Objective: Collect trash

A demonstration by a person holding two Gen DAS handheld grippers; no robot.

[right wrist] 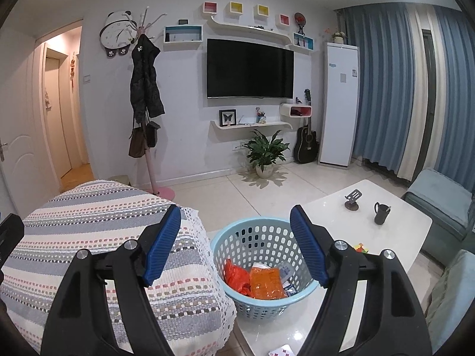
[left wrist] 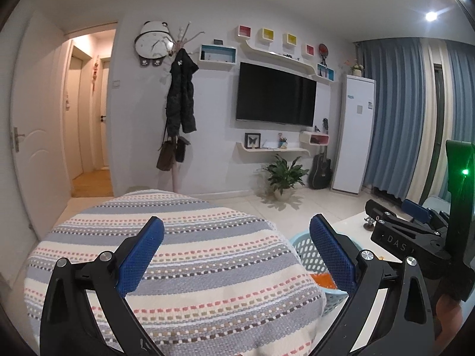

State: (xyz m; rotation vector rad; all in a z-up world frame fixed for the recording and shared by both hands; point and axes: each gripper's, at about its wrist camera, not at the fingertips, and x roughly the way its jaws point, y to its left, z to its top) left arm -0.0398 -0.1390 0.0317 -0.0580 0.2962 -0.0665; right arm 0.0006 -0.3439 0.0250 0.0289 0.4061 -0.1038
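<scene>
Both grippers stand wide open and hold nothing. Between the blue pads of the right gripper (right wrist: 236, 244), a little lower and farther, sits the light blue basket (right wrist: 221, 250) on the white table (right wrist: 394, 231); it already contains orange wrappers (right wrist: 261, 279) and some white packets. So part of the trash seems collected. Below the right gripper, at the table's near edge, a small patterned card (right wrist: 282, 350) lies, perhaps still to pick. Under the left gripper (left wrist: 237, 247) is only the striped cover (left wrist: 193, 267).
</scene>
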